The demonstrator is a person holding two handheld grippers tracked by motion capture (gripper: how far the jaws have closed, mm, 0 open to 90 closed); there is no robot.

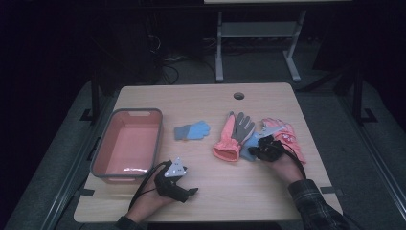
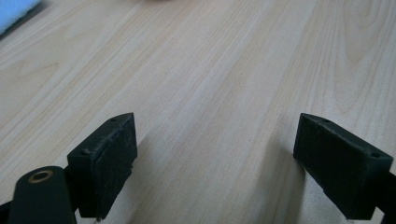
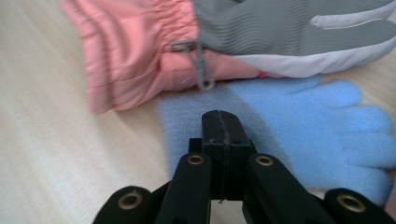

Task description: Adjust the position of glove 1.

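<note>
The right gripper (image 3: pixel 219 122) has its jaws pressed together over the cuff of the light-blue knit glove (image 3: pixel 299 135), which lies near the table's (image 1: pixel 230 191) right edge, partly under the pink-and-grey ski glove (image 3: pixel 187 56). Whether fabric is pinched I cannot tell. The glove looks soft, light and floppy; its cuff edge seems the best hold. The left gripper (image 2: pixel 215 163) rests near the front edge with jaws apart.

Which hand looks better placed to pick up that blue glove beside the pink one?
Probably the right: its claw, shut, sits over the blue glove. The left claw is open above bare table.
</note>
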